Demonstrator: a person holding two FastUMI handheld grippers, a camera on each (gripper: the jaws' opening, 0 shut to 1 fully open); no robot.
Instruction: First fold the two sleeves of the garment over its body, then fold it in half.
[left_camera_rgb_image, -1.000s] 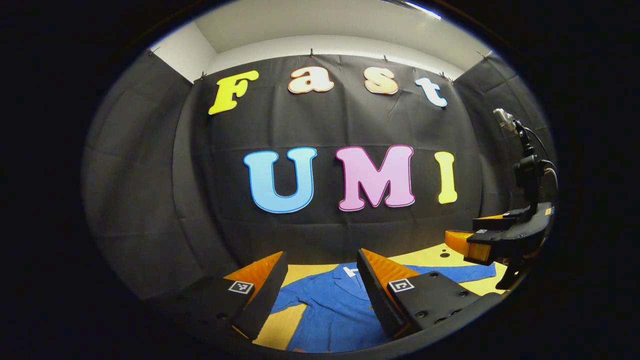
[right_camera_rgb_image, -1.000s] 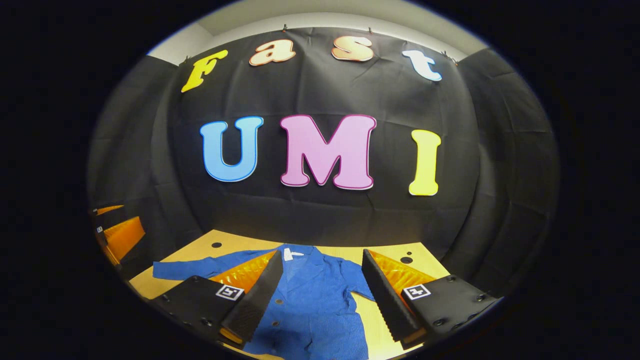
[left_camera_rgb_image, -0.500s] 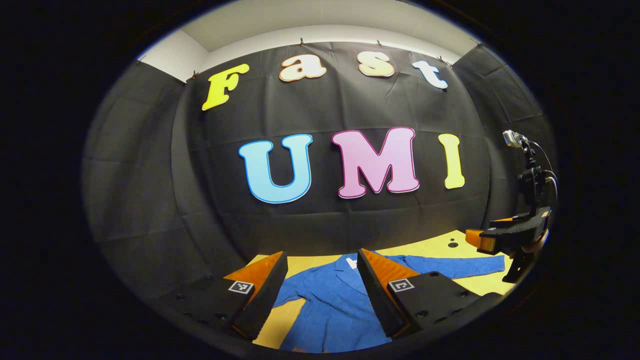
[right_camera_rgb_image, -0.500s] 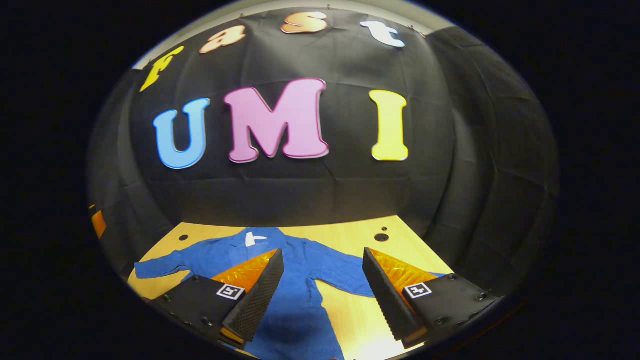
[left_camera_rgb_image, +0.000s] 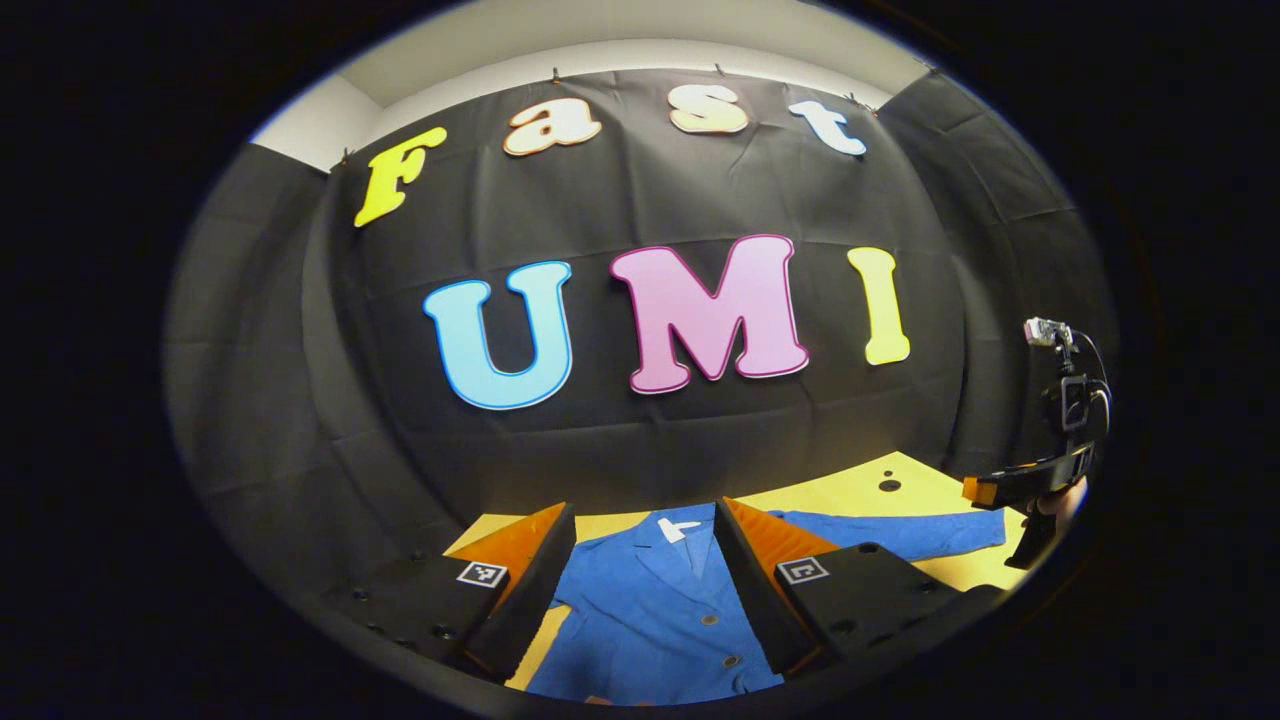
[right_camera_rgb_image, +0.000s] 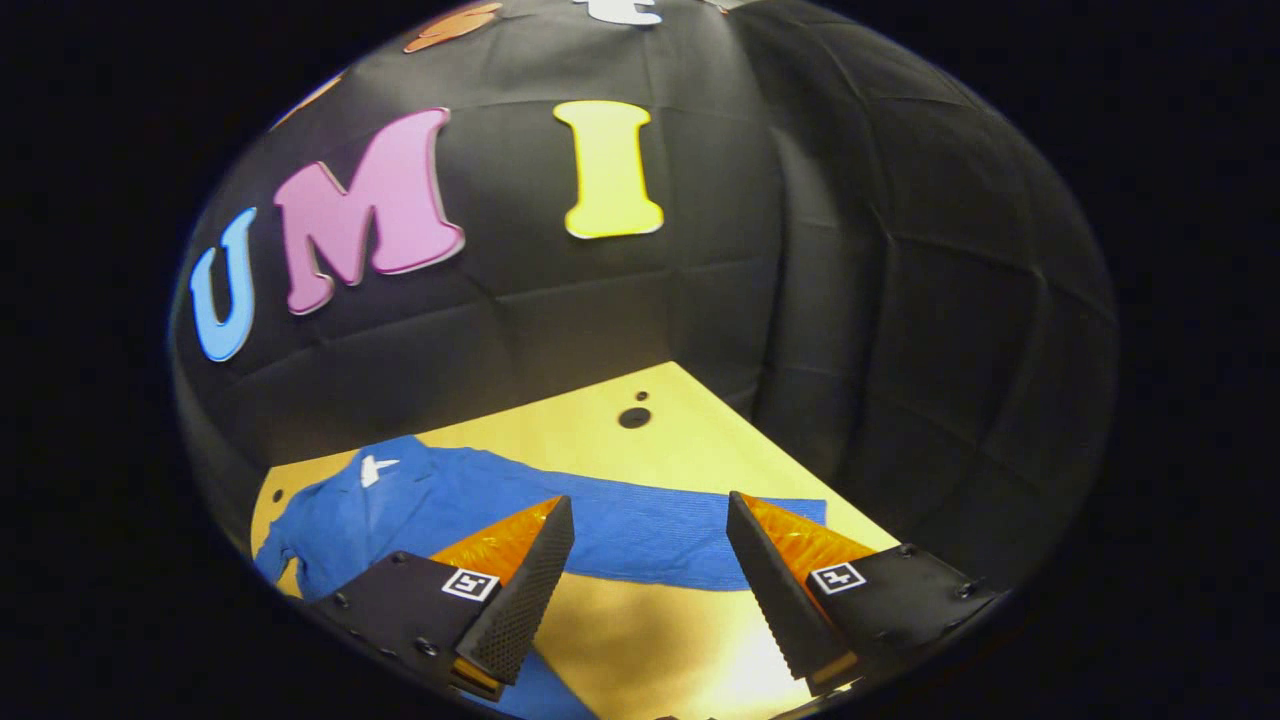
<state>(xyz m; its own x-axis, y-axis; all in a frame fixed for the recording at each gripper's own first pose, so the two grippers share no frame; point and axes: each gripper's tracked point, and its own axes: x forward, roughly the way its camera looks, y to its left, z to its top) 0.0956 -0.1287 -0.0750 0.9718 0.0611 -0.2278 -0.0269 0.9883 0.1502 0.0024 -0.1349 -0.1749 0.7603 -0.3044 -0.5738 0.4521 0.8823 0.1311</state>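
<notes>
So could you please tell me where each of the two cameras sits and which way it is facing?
Left gripper view: rides the left gripper, faces the blue button-up cloth jacket's collar and chest; right gripper and a hand show farther off.
Right gripper view: rides the right gripper, angled down at the jacket's outstretched sleeve.
Shared: jacket, yellow wooden table.

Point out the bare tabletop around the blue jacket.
Bare table lies between the jacket's outstretched sleeve and the black cloth wall, and again on the near side of that sleeve, ahead of the right claw. The jacket crowds the middle.
</notes>
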